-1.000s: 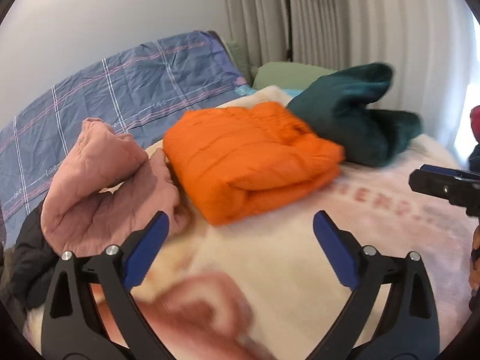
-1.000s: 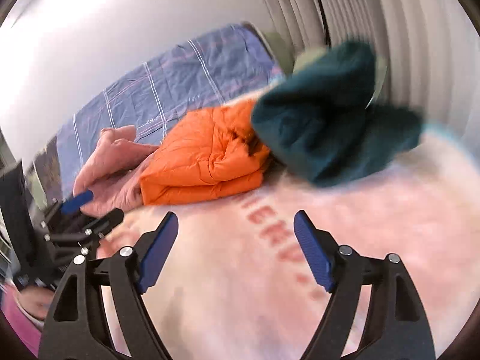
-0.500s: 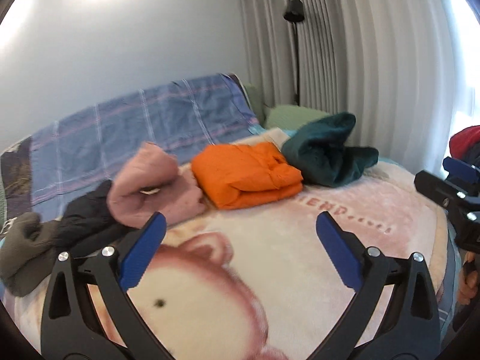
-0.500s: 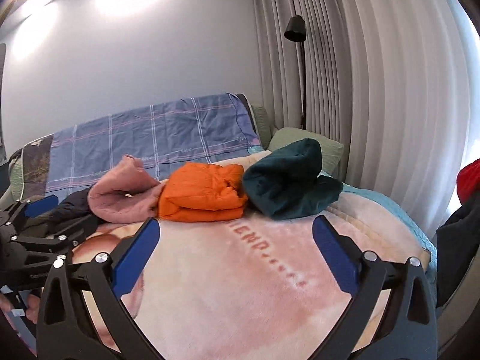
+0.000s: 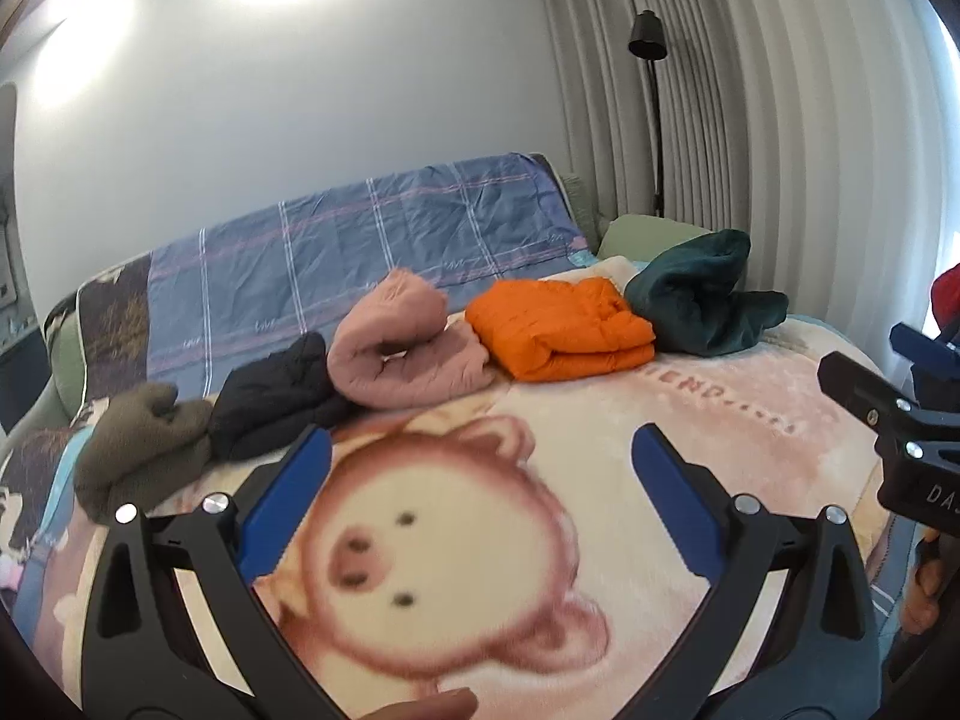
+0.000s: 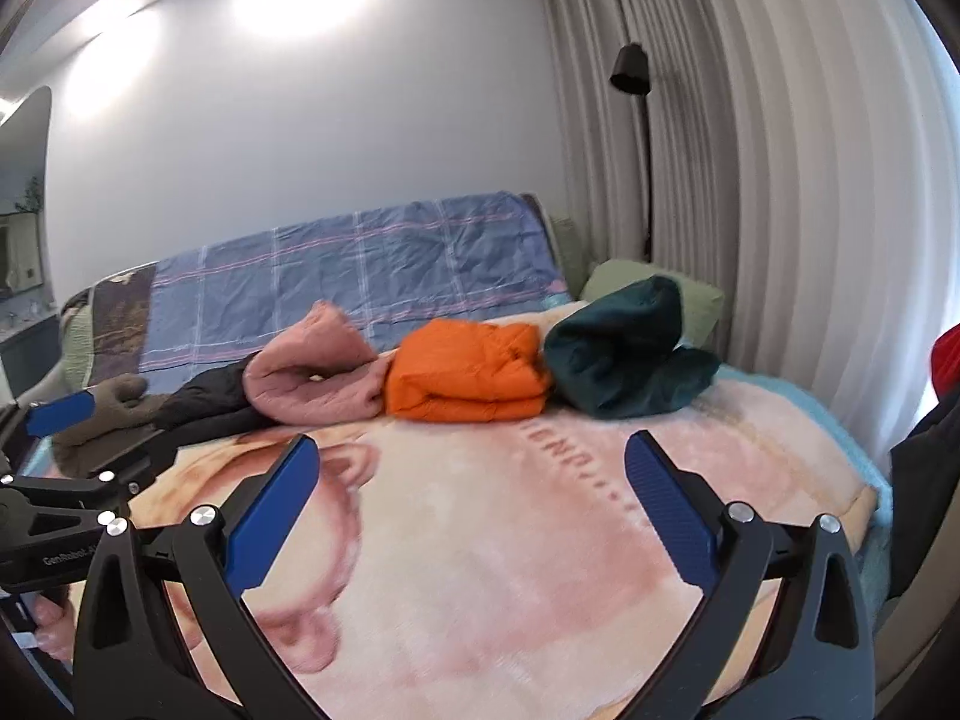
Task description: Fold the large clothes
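A row of folded clothes lies across the far part of the bed: an olive-brown garment [image 5: 141,447], a black one [image 5: 273,399], a pink one [image 5: 402,357], an orange puffer jacket [image 5: 561,327] and a dark green fleece [image 5: 702,300]. The same orange jacket [image 6: 465,375] and green fleece [image 6: 624,348] show in the right wrist view. My left gripper [image 5: 480,456] hangs open over the pink bear blanket [image 5: 456,564], well short of the clothes, nothing between its blue pads. My right gripper [image 6: 471,462] is open and empty too, over the blanket's right half [image 6: 492,540].
A blue checked cover [image 5: 372,240] drapes the headboard side, with a green pillow [image 5: 645,231] at its right. Pleated curtains [image 5: 780,150] and a black floor lamp [image 5: 648,36] stand right of the bed. Red and dark clothing [image 6: 945,414] hangs at the right edge.
Both grippers have pulled back and risen away from the clothes pile, which now looks smaller and farther. The dark green fleece has settled at the right end of the row. The right jaws widened.
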`<state>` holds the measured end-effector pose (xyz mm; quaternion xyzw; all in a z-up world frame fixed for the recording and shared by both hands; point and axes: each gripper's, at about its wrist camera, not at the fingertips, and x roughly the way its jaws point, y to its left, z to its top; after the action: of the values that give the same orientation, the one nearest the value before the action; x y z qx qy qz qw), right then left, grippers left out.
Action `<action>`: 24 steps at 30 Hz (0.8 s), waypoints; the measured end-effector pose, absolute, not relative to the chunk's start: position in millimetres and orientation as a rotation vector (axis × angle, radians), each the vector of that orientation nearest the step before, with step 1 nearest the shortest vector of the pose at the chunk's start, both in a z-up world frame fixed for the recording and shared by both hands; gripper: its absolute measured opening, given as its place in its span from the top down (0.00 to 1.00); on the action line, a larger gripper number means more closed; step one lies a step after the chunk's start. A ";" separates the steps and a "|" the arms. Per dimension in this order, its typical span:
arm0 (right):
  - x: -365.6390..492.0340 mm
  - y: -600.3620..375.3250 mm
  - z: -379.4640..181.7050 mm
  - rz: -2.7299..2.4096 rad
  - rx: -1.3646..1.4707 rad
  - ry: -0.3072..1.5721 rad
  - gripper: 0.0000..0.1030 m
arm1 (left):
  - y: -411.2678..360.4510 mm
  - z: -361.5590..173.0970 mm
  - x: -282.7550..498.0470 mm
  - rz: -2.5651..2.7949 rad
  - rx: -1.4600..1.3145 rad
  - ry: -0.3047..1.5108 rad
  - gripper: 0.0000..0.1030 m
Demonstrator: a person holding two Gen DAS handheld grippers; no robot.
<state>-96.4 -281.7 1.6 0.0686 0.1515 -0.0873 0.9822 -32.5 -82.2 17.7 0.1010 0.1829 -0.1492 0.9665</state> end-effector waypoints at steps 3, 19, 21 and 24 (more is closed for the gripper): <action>-96.2 -276.3 -1.3 -0.175 0.114 0.316 0.01 | -78.4 14.7 -36.6 -0.291 0.205 0.387 0.02; -90.5 -262.3 -10.6 -0.158 0.110 0.376 0.01 | -67.3 5.1 -38.7 -0.272 0.198 0.426 0.02; -89.0 -261.6 -11.2 -0.155 0.112 0.383 0.01 | -66.4 3.8 -38.1 -0.271 0.198 0.429 0.02; -86.7 -259.7 -12.0 -0.155 0.112 0.389 0.01 | -65.7 1.7 -37.2 -0.271 0.200 0.434 0.02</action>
<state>-86.7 -259.7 -12.0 0.0554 0.1929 -0.0770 0.9766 -37.2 -65.7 1.7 0.0985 0.2142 -0.1338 0.9625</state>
